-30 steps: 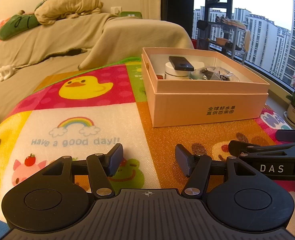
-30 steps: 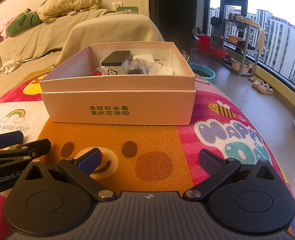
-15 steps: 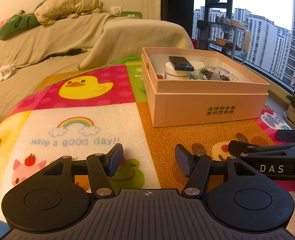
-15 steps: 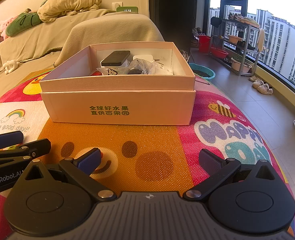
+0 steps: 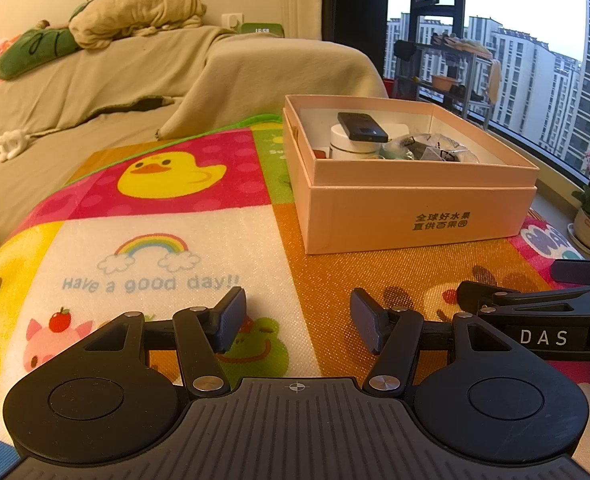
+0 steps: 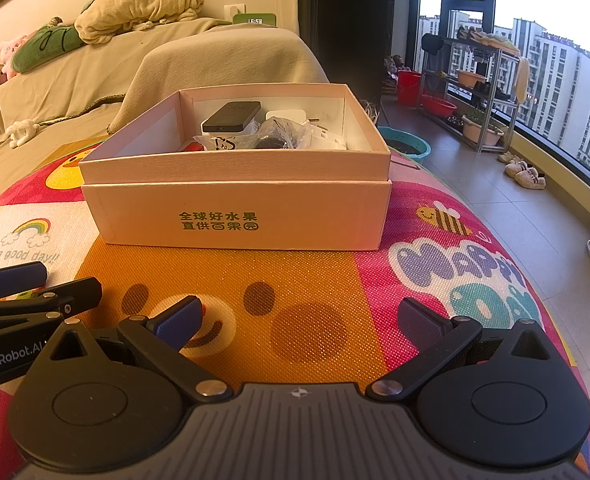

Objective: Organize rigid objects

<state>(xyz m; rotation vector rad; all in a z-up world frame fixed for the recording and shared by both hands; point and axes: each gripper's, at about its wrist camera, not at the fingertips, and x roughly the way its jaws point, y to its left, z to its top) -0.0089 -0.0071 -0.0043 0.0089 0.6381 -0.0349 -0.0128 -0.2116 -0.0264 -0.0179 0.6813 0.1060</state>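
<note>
- L gripper sat low center in the left wrist view, jaws released w/ a clear gap, nothing between them; only the mat showed in the gap.
- R gripper sat low center in the right wrist view, jaws spread wider, also empty, over the orange part of the mat.
- Each gripper showed in the other's view: R one at the right edge of the left view, L one at the left edge of the right view, just beside each other.
- Box stood on the surface, center of the right view, right of center in the left view, well apart from both grippers; green print on its near wall.
- Inside the box: phone lying tilted atop a white jar, clear bag w/ dark bits beside it, white adapter at the back, sth red low at the front, mostly hidden.
- Sofa under a beige cover filled the upper left; window upper right.
</note>
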